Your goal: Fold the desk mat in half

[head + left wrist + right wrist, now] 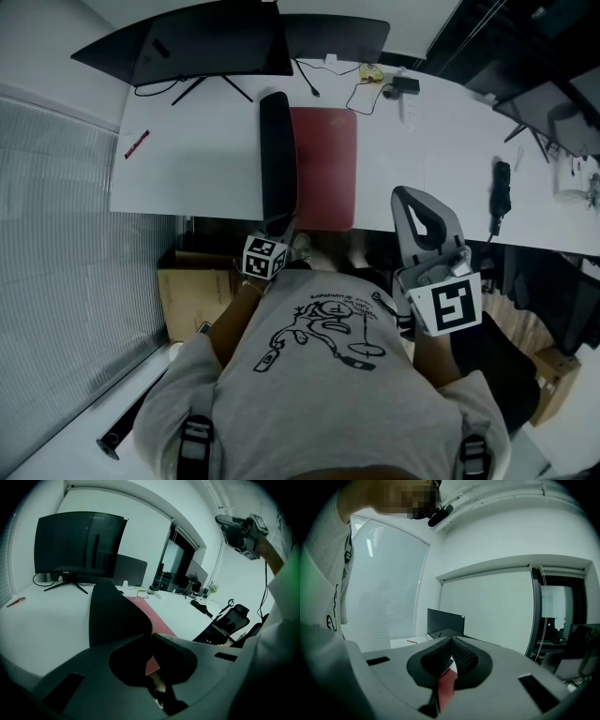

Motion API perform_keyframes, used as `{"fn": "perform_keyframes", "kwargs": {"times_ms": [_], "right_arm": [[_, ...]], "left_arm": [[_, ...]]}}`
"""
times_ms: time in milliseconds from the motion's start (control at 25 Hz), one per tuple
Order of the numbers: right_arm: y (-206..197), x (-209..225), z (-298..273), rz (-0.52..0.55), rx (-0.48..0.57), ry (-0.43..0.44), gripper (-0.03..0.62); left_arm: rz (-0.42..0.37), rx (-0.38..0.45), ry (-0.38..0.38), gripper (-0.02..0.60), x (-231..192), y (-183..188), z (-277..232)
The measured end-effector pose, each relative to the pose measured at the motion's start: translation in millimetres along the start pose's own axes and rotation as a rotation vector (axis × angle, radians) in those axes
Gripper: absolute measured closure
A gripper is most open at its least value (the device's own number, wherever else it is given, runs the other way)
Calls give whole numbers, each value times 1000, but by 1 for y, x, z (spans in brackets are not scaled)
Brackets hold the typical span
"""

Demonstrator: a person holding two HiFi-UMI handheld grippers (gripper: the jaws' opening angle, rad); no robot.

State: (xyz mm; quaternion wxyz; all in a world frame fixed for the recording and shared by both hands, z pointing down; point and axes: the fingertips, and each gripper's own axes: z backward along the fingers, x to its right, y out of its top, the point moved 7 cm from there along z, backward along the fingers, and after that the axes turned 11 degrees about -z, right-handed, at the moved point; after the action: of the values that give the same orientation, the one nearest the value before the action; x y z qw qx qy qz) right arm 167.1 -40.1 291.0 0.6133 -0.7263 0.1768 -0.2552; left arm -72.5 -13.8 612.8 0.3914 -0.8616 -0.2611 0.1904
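The desk mat is red on top [325, 164] and black underneath. Its left part stands up as a black flap [277, 159] over the red half on the white desk [187, 169]. My left gripper [281, 228] sits at the desk's near edge, shut on the flap's near corner. In the left gripper view the black flap [110, 616] rises straight out of the shut jaws of the left gripper [151, 637], with the red side [152, 616] beyond. My right gripper [410, 202] is held up off the desk to the right, shut and holding nothing; in its own view the right gripper [451, 641] has its pads meeting.
Two dark monitors [211, 42] stand at the desk's far edge, with cables and a charger [375, 82] behind the mat. A red pen [137, 143] lies far left and a black item [502, 192] at the right. A cardboard box [192, 291] sits under the desk.
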Motion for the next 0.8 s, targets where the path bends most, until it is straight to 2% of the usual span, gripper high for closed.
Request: {"fn": "perform_keyframes", "kwargs": {"times_ms": [800], "right_arm": [[0,20,18,-8,-7,-28,588]], "left_arm": [[-15,-29,-38,549,24,3,-18]]}}
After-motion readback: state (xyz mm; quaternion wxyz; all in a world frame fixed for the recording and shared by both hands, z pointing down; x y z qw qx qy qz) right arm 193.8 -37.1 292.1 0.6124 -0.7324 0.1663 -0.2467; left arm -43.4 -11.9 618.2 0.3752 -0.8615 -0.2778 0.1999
